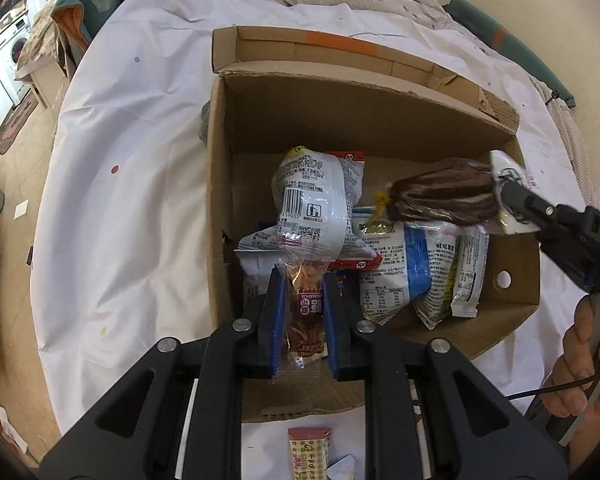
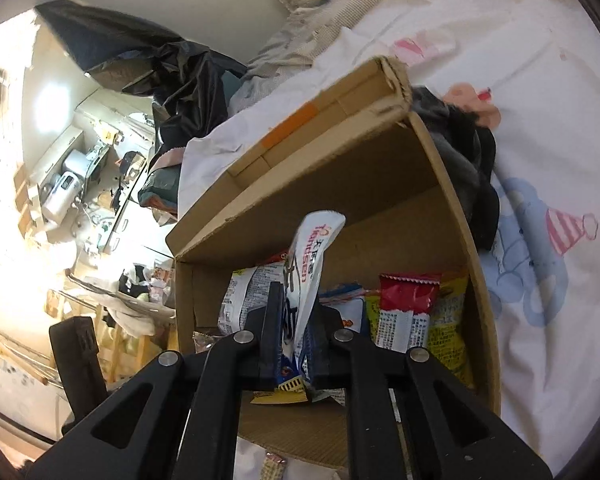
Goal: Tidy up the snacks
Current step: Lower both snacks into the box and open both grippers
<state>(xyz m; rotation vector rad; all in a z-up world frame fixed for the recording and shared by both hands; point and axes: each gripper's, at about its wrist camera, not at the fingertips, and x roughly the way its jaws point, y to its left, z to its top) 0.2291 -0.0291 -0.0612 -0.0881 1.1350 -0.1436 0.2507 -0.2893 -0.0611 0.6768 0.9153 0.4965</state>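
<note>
Over the near-left part of the cardboard box [image 1: 220, 184], the left gripper [image 1: 303, 312] pinches a clear snack sleeve [image 1: 306, 312] at mid-length; it looks light, crinkly and slippery, best held across the filled middle. Over the box's right side, the right gripper [image 2: 294, 336] clamps the flat sealed end of a chocolate cake packet [image 1: 446, 196], which looks soft and crushable, so that end seam seems the safer hold.

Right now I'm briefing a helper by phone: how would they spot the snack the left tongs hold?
Find the open cardboard box on the white sheet. At its near edge the left tongs pinch a slim clear packet of reddish-brown strips with a red label; its neighbours are puffy white-and-blue bags.
</note>
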